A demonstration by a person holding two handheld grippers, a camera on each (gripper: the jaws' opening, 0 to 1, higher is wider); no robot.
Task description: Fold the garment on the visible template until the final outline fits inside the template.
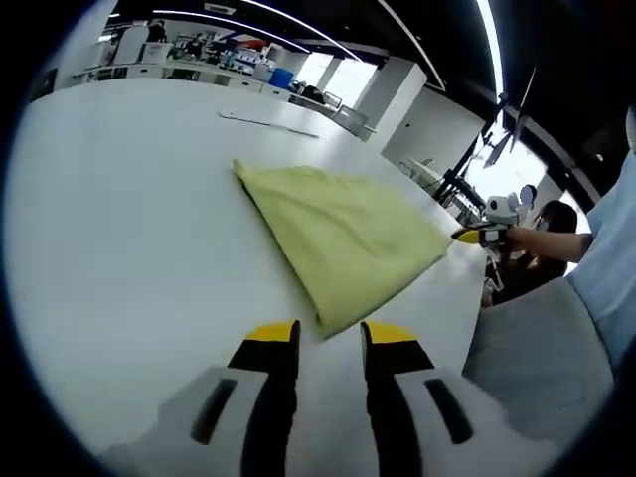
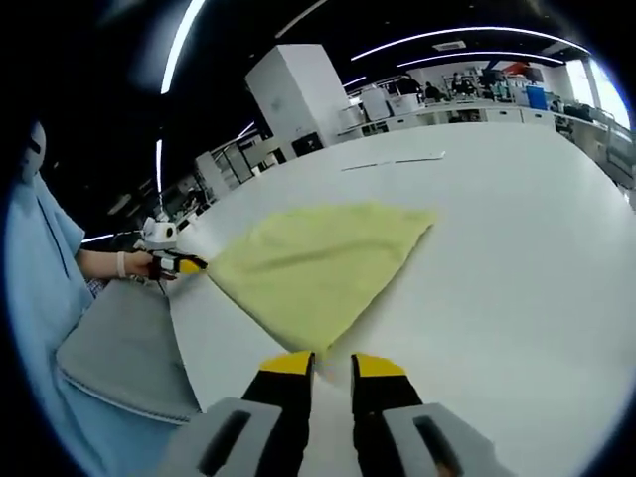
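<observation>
A folded pale-yellow cloth garment lies mid-frame on the white table (its nearest corner just beyond the tips); the left gripper and right gripper both show jaws slightly apart, empty.

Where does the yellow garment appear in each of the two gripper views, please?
Left gripper view: the yellow garment lies mid-frame on the white table, its near corner just above the left gripper.
Right gripper view: it lies mid-frame, its near corner above the right gripper.
Shared landmark: the thin strip lying on the table beyond it.

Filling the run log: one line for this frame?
garment: yellow, on white table | left gripper: open, at near corner | right gripper: open, at near corner
</observation>
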